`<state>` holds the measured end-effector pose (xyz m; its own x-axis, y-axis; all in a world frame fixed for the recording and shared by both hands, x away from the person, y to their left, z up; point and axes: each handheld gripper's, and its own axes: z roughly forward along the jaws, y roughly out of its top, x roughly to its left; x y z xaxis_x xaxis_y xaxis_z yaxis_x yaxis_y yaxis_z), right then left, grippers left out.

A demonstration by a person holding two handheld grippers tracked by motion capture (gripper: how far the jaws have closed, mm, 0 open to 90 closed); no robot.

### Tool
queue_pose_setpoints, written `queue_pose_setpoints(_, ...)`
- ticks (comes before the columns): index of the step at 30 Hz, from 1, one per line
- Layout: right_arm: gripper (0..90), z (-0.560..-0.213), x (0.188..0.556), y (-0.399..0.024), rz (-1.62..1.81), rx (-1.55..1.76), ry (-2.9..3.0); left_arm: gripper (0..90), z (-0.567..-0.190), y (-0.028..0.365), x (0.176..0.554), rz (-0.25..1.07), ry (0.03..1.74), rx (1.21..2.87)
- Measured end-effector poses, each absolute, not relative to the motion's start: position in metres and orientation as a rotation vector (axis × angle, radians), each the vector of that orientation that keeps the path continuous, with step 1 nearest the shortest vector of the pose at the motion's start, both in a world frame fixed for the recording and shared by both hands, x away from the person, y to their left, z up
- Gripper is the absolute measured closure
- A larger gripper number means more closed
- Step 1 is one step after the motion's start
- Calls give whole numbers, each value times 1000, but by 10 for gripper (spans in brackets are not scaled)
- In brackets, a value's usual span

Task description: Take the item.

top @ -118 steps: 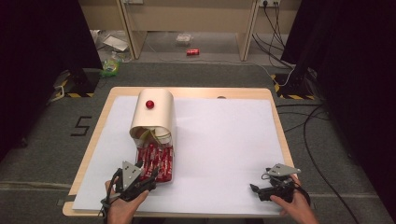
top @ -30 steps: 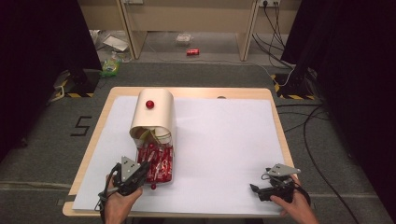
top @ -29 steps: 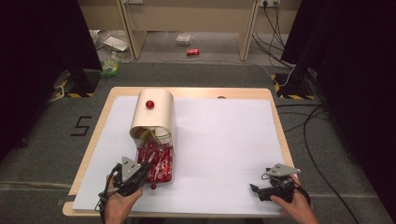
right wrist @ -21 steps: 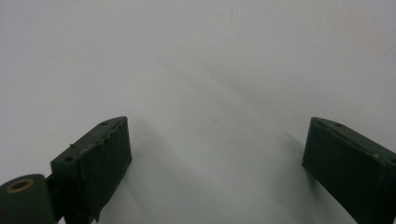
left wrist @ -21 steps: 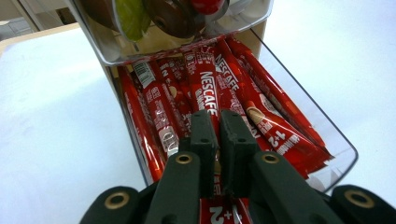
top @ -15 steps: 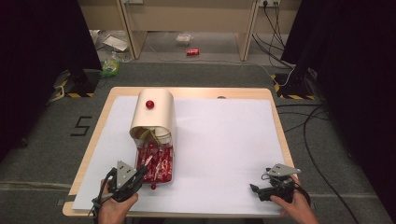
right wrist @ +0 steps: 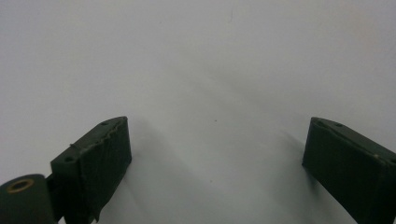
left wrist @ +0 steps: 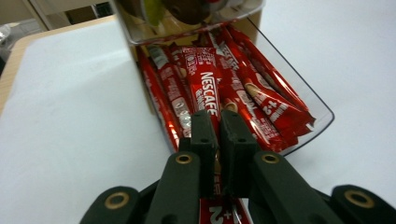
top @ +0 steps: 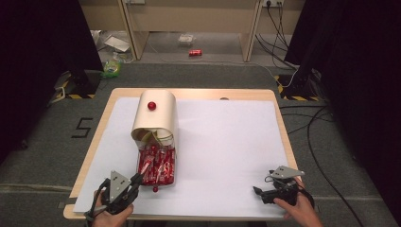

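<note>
At the near left corner of the pale wooden table (top: 276, 101), on the white paper sheet (top: 227, 142) that covers most of it, the left gripper (top: 135, 181) points up and to the right, toward a clear plastic tray (left wrist: 322, 112). Its jaws are clenched on a red Nescafé stick sachet (left wrist: 205, 91): in the left gripper view the two black pads pinch the near part of the sachet, whose printed end shows below them between the jaw arms, while the rest of it lies along the top of the pile. The tray is packed with more red stick sachets (left wrist: 261, 100), lying side by side and pointing toward the gripper. The held sachet is partly out over the tray's near edge. A small red knob (top: 155, 189) sits at the tray's near end, just beside the left gripper's tips.

Beyond the tray stands a cream, arched roll-top cover (top: 156, 116) with a red ball knob (top: 152, 105) on its top; its open mouth hangs over the far end of the tray, and pale and green things show inside it, too dim to name.

Across the bare paper, well apart from the tray, the right gripper (top: 257, 191) rests at the near right corner in the person's right hand (top: 300, 213). Its jaws stand wide apart and released, with plain white paper between them.
</note>
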<state>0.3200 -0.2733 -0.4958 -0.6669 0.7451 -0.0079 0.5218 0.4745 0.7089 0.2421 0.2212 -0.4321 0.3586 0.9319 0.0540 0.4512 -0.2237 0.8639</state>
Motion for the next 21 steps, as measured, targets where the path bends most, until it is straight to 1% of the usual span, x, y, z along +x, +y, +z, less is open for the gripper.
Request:
queue_pose_setpoints(8,83,-496,320,-273,996,1073,2409,841,-425,233,235,791,1227,1799)
queue_pose_setpoints(21,83,-496,320,-273,996,1075,2410,840,-423,244,231,808,1251,1787)
